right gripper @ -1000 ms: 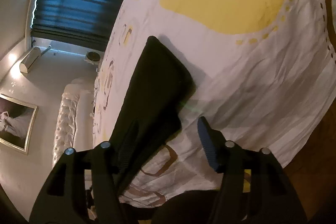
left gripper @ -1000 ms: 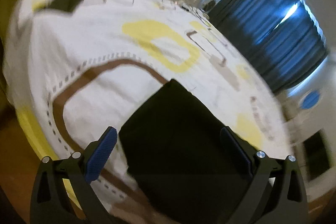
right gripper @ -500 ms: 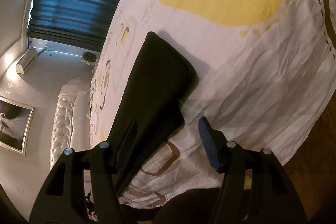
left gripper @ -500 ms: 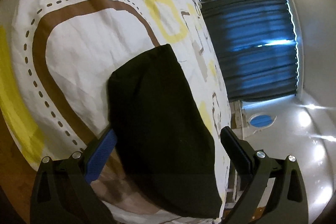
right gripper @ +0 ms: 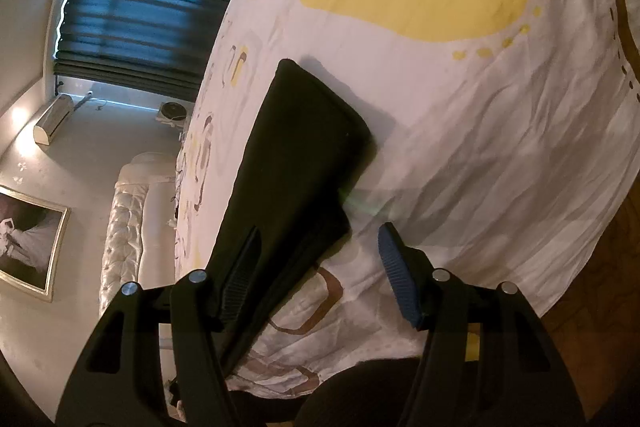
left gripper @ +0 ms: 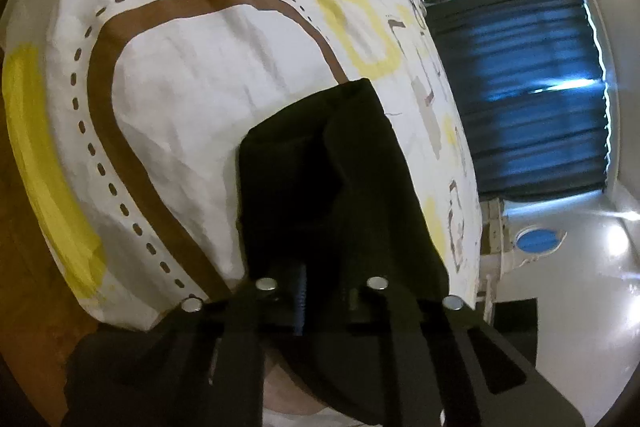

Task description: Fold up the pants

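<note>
The black pants (left gripper: 332, 179) lie folded into a narrow stack on the patterned bedsheet (left gripper: 192, 75). My left gripper (left gripper: 320, 291) is shut on the near edge of the pants, with the cloth bunched between the fingers. In the right wrist view the pants (right gripper: 296, 163) stretch away from the near left. My right gripper (right gripper: 316, 267) is open; its left finger (right gripper: 240, 279) lies over the pants' near end and its blue-padded right finger (right gripper: 396, 279) is above the sheet.
The bed's sheet (right gripper: 460, 75) has yellow and brown patterns and drops to a wooden floor (left gripper: 24, 267) at the near edge. Dark blue curtains (left gripper: 520, 87) cover the window. A white tufted headboard (right gripper: 124, 223) stands at the bed's far end.
My left gripper has closed from wide open onto the near edge of the pants, and the cloth has bunched up. My right gripper has stayed open and nearly still.
</note>
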Motion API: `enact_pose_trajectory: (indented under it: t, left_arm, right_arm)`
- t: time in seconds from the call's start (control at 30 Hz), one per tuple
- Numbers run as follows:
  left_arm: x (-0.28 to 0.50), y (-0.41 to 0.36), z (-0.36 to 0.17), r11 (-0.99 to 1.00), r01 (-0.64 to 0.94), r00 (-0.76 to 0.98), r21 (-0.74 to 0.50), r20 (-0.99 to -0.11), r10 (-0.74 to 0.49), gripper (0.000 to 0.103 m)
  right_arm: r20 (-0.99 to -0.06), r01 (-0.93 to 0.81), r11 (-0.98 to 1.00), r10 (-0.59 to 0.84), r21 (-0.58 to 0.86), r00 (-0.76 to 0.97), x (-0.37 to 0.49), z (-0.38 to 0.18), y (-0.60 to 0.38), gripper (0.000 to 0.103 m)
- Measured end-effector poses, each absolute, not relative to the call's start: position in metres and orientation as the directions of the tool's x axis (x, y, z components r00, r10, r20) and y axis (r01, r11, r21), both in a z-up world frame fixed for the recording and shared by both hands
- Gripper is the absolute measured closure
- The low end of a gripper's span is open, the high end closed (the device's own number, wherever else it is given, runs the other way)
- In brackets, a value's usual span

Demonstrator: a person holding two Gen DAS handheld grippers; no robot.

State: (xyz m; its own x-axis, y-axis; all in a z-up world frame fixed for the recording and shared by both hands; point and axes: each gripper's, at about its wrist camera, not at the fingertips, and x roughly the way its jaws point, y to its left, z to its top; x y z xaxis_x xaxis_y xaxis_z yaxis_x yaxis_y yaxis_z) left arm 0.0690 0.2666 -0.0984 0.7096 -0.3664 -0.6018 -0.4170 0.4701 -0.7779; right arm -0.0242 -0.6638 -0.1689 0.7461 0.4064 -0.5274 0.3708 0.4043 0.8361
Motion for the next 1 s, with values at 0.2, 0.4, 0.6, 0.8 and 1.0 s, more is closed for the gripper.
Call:
enact_pose_trajectory:
  t: [0.2, 0.4, 0.6, 0.8, 1.0]
  left_arm:
    - [0.074, 0.269, -0.079, 0.501, -0.408, 0.729, -0.763, -0.603, -0.325, 0.096]
    - [0.079, 0.281, -0.08, 0.453, -0.438, 0.734, -0.776, -0.6, -0.317, 0.096]
    - [0.084, 0.292, -0.078, 0.445, -0.457, 0.743, -0.77, -0.605, -0.286, 0.097]
    - [0.088, 0.297, -0.077, 0.464, -0.474, 0.733, -0.748, -0.628, -0.263, 0.097]
    - [0.09, 0.319, -0.068, 0.479, -0.5, 0.741, -0.721, -0.643, -0.193, 0.103]
  right_arm:
    - [-0.52, 0.367, 0.399, 0.401, 0.84, 0.755, -0.028, -0.163, -0.662, 0.042]
    - [-0.498, 0.346, 0.397, 0.392, 0.85, 0.774, -0.033, -0.152, -0.66, 0.03]
    - [-0.499, 0.352, 0.384, 0.409, 0.854, 0.764, -0.032, -0.158, -0.657, 0.03]
    - [-0.496, 0.348, 0.38, 0.421, 0.857, 0.76, -0.027, -0.164, -0.658, 0.03]
    - [-0.477, 0.343, 0.366, 0.389, 0.865, 0.788, -0.032, -0.157, -0.668, 0.03]
